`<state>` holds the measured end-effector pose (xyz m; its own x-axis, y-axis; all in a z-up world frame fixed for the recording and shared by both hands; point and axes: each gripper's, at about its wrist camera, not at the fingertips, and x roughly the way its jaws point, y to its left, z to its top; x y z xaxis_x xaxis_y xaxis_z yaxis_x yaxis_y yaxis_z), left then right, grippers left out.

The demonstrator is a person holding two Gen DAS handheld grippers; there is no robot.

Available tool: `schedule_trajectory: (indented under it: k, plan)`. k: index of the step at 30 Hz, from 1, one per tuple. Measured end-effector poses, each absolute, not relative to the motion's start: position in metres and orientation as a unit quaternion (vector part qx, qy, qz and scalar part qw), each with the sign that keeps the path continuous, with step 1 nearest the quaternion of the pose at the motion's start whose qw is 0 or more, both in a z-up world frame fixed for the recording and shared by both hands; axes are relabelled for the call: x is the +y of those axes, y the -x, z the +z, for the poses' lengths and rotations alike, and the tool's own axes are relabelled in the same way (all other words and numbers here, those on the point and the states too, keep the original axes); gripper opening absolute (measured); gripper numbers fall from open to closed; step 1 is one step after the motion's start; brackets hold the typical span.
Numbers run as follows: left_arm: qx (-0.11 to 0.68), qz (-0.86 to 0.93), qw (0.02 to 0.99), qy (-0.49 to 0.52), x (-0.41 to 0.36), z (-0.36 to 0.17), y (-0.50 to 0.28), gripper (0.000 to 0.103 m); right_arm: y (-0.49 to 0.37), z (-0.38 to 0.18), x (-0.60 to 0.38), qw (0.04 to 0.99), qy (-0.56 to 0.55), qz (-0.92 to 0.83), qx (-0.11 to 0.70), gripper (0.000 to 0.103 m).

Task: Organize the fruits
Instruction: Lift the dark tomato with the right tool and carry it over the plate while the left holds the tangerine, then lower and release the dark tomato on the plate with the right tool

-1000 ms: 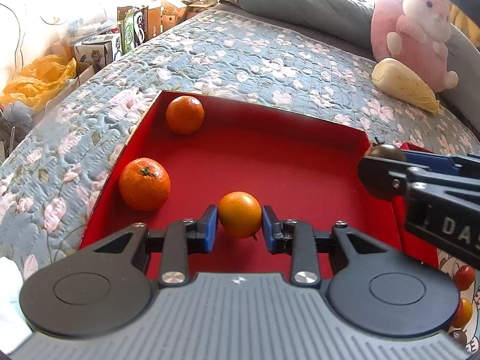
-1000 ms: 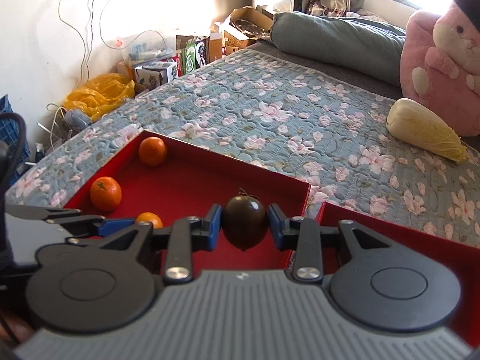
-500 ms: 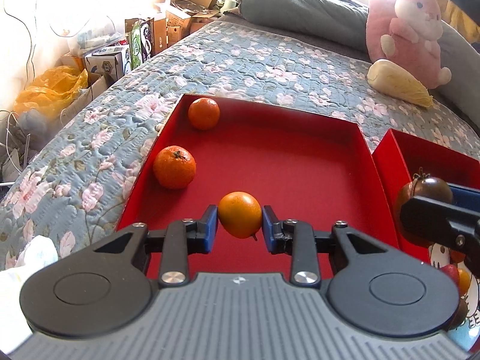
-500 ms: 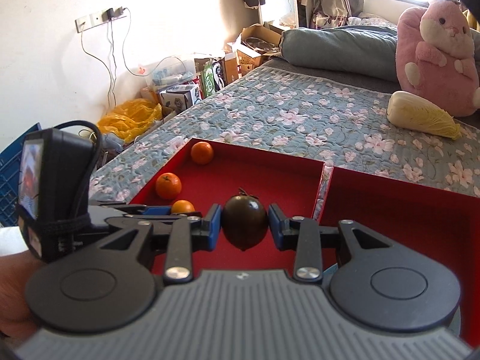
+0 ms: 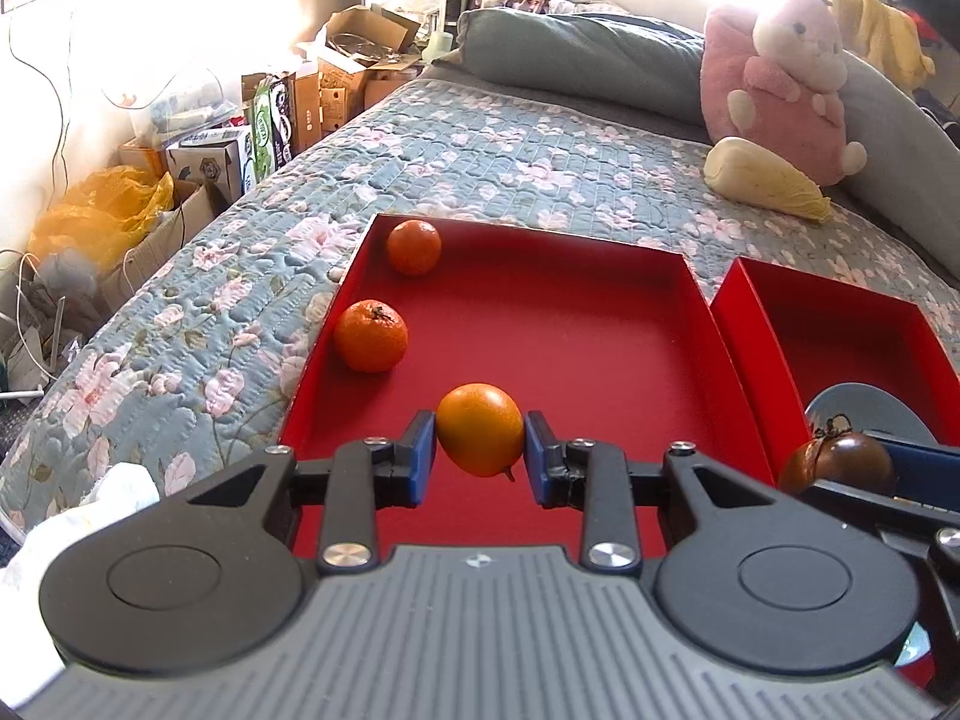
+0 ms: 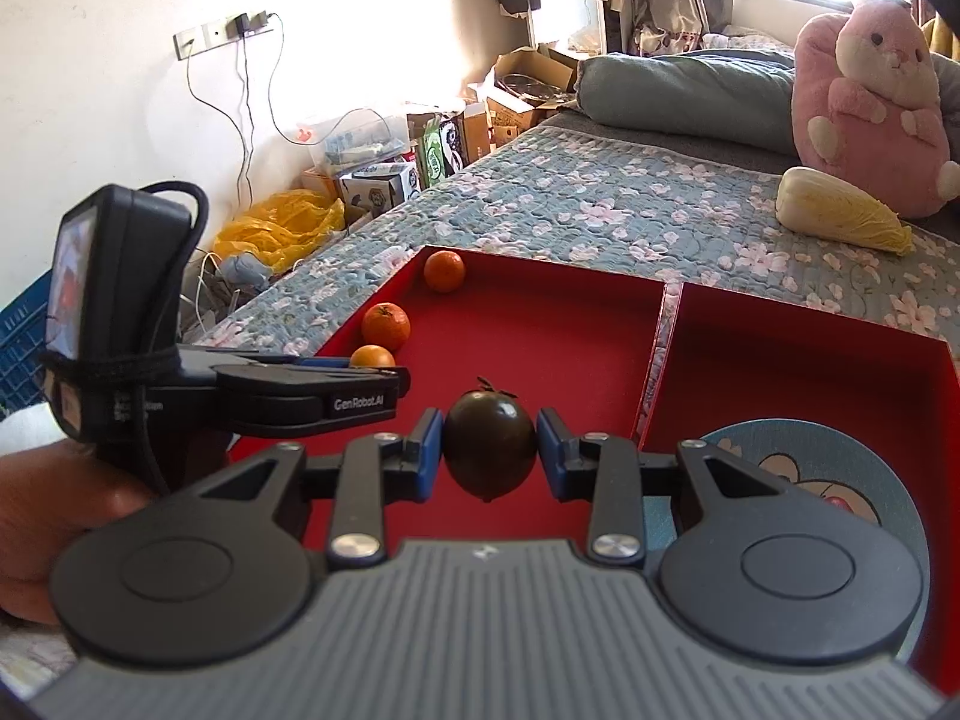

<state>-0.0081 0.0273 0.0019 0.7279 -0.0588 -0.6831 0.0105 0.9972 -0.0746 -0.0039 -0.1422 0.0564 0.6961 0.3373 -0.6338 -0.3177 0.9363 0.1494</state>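
Observation:
My left gripper (image 5: 480, 453) is shut on an orange (image 5: 479, 429) and holds it above the near part of the left red tray (image 5: 600, 360). Two more oranges lie in that tray, one at the far left corner (image 5: 413, 247) and one along the left wall (image 5: 370, 336). My right gripper (image 6: 489, 453) is shut on a dark tomato (image 6: 489, 447), held over the near edge of the left tray (image 6: 540, 324), beside the right red tray (image 6: 810, 372). The tomato also shows in the left wrist view (image 5: 837, 465).
The trays sit on a floral quilt (image 5: 480, 144). A blue cartoon plate (image 6: 840, 480) lies in the right tray. A cabbage (image 5: 765, 180) and a pink plush toy (image 5: 786, 84) lie at the far right. Boxes and a yellow bag (image 5: 102, 210) stand left of the bed.
Both grippers have pulled back and risen with their fruit still held. The trays look farther and the blue plate has come into view. The right gripper moved right of the left one.

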Motion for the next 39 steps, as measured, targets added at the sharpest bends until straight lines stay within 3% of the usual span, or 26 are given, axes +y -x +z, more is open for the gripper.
schedule_trajectory:
  k: [20, 39]
  plan:
    - [0.372, -0.023, 0.928, 0.01, 0.01, -0.006, 0.005, 0.036, 0.02, 0.054, -0.189, 0.929, -0.063, 0.155, 0.329, 0.038]
    - [0.374, -0.034, 0.927, 0.01, 0.007, -0.01, 0.001, 0.036, 0.03, 0.011, -0.316, 0.927, -0.092, -0.034, 0.362, 0.038]
